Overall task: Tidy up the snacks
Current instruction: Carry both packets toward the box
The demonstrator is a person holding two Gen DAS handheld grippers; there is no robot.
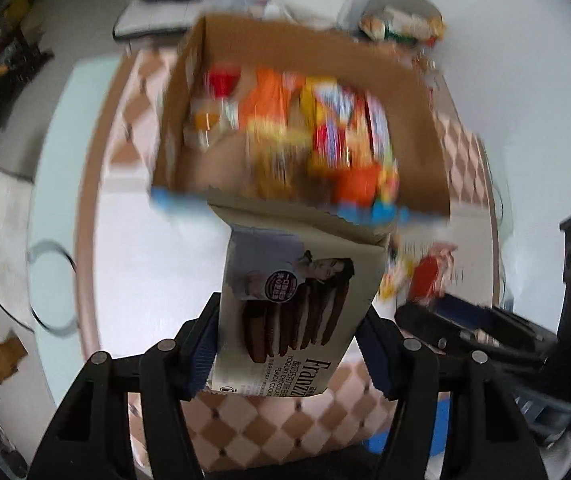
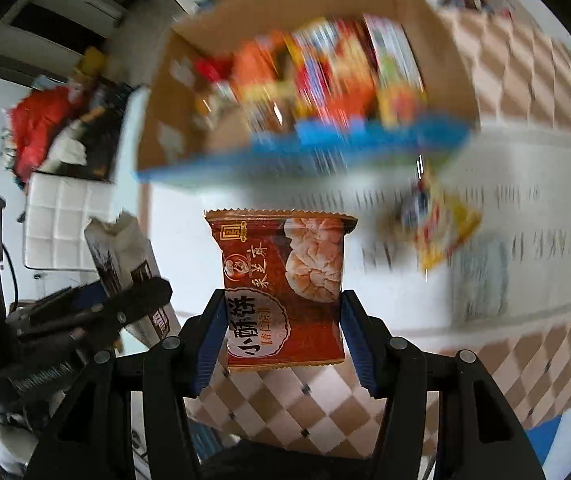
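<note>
Left wrist view: left gripper (image 1: pixel 291 344) is holding a grey cookie pack (image 1: pixel 297 300) by its long side edges, fingers (image 1: pixel 201 356) pressing in on both sides, pack pointing toward the box (image 1: pixel 421 148) ahead. Right gripper (image 2: pixel 281 336) is gripping a red pastry packet (image 2: pixel 285 292) the same way, fingers narrowed onto its sides near the lower end, top seam free.

Box is sitting on the tabletop (image 1: pixel 149 264) just beyond both packs, open-topped, already crowded with bright wrappers; blur is hiding which is which. One loose packet (image 2: pixel 441 228) is lying on the tabletop at right, near the box's near right corner.

Handling, as judged:
- Both packs are looking light, sealed film wrappers with air inside, soft, giving under pressure.
- Contents probably brittle; a hard squeeze is risking crumbs.
- Film is looking glossy, so likely slippery; a grip low on the sides, as here, is leaving the pack free to swing.
- Best hold: across the flat width, mid-body, not on the crimped seam.

Free space is showing at the box's near left.
</note>
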